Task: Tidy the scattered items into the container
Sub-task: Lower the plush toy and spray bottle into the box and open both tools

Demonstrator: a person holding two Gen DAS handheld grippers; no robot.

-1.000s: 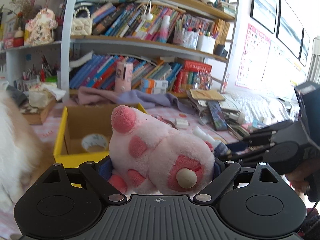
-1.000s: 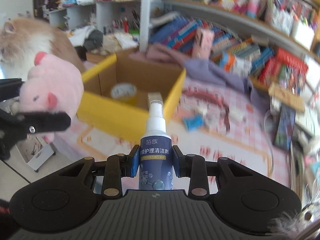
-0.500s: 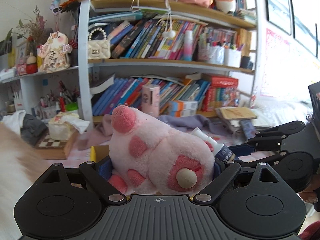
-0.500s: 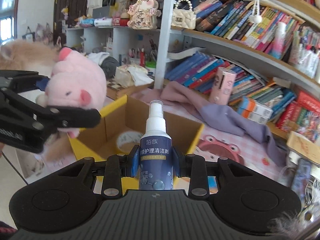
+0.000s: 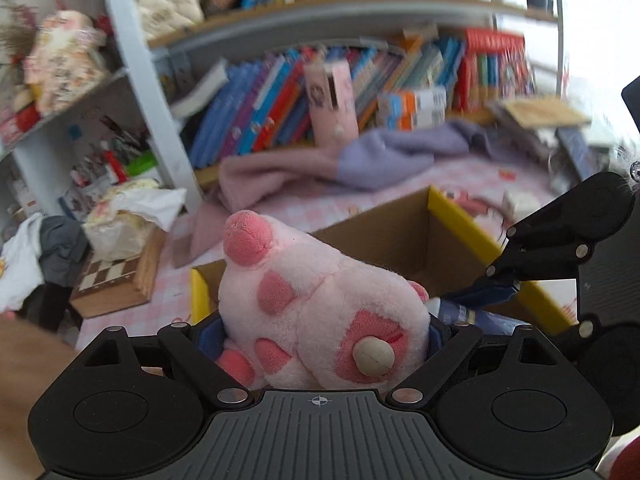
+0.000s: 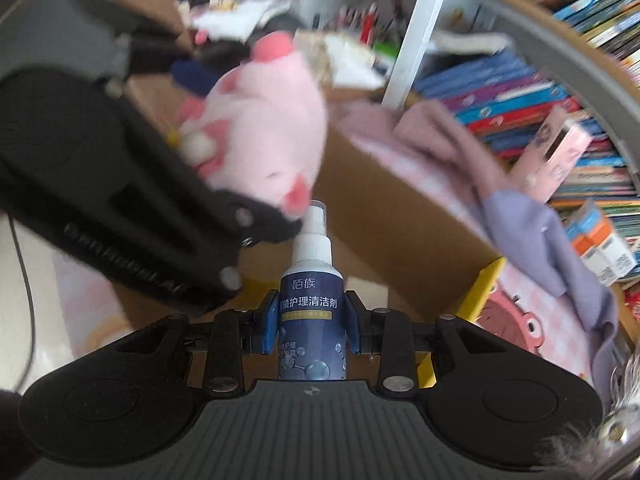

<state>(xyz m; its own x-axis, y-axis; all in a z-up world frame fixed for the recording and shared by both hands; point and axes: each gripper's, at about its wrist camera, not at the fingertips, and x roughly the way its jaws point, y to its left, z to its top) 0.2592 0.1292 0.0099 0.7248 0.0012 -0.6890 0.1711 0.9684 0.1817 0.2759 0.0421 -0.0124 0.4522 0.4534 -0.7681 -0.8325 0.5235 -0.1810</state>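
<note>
bright daylight | glare blown out upper right | backgrounds motion-blurred | fisheye-warped edges, dark corners

Bookshelf point(image 5: 280, 92) w/ leaning books at back; pink-lilac cloth point(image 5: 360, 160) crumpled below it; chessboard box point(image 5: 116, 280) at left, tissue pack point(image 5: 120, 224) on top.

There is one pink plush toy point(image 5: 320, 316), one spray bottle point(image 6: 311, 308) with a white nozzle and a dark blue label, and one cardboard box point(image 5: 452, 236) with yellow edges. On the pink checked surface I count one soft cloth point(image 5: 360, 160) that is pink at one end and lilac at the other, one tall pink carton point(image 5: 332, 100) standing before the books, and one wooden chess box point(image 5: 116, 280). There are two grippers, the left gripper point(image 5: 320, 332) and the right gripper point(image 6: 311, 320); the books on the shelves are too many and too blurred to count.
</note>
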